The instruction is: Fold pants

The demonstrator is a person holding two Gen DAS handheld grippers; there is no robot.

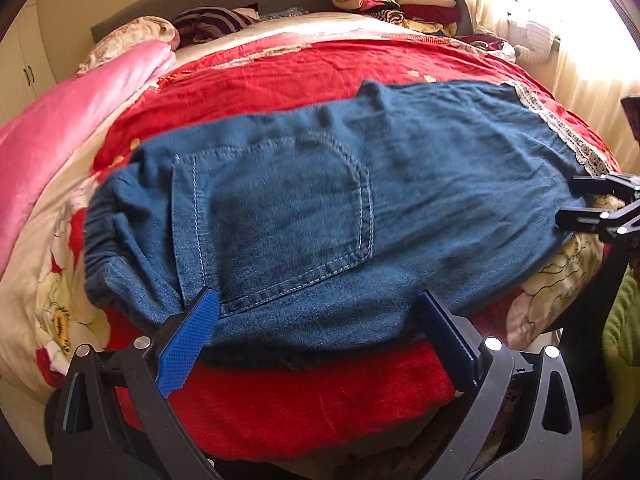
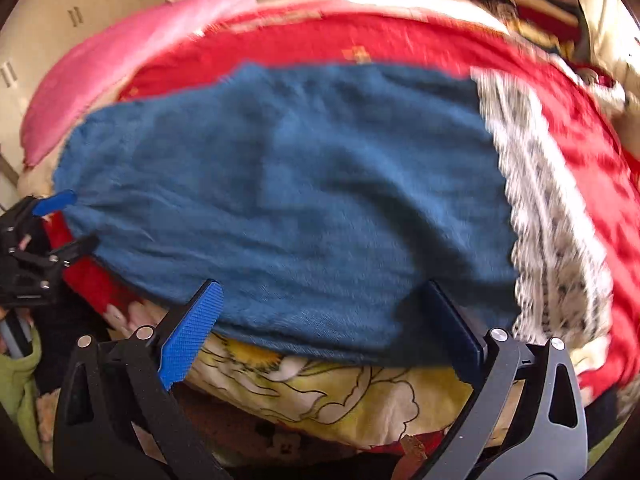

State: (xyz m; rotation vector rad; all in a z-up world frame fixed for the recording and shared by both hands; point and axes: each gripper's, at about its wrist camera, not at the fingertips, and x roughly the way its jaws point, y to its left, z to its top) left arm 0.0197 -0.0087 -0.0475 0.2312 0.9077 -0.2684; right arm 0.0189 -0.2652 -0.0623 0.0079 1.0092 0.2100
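The pants (image 1: pixel 320 208), blue denim with a back pocket (image 1: pixel 288 220) facing up, lie across the middle of both frames on the bed (image 1: pixel 304 68), over its red cover. They look already doubled lengthwise, one leg on the other: the elastic waistband (image 1: pixel 102 236) bunches at the left of the left wrist view, and the lace-trimmed hem (image 1: pixel 560 128) runs along the upper right.

My reading is that the lengthwise fold is done and the cross fold is about to start. The next move calls for a firm pinch on the near edge of the cloth at both ends, then carrying one end over to meet the other, hem to waistband, without dragging the lower layer askew.

The left gripper (image 1: pixel 320 320) sits low at the bottom centre of its own frame, its jaws spread wide apart and holding nothing, with the near edge of the denim lying between and just beyond the blue pads (image 1: pixel 192 340). It points across the bed from the near side, roughly level with the mattress.

The right gripper (image 2: pixel 324 316) takes a matching pose at the bottom of its frame, near the hem end, jaws also wide and empty, the fabric edge at its fingertips. That view is heavily blurred, so whether its pads touch the cloth cannot be told. Each gripper shows at the side edge of the other's view, beside the pants.
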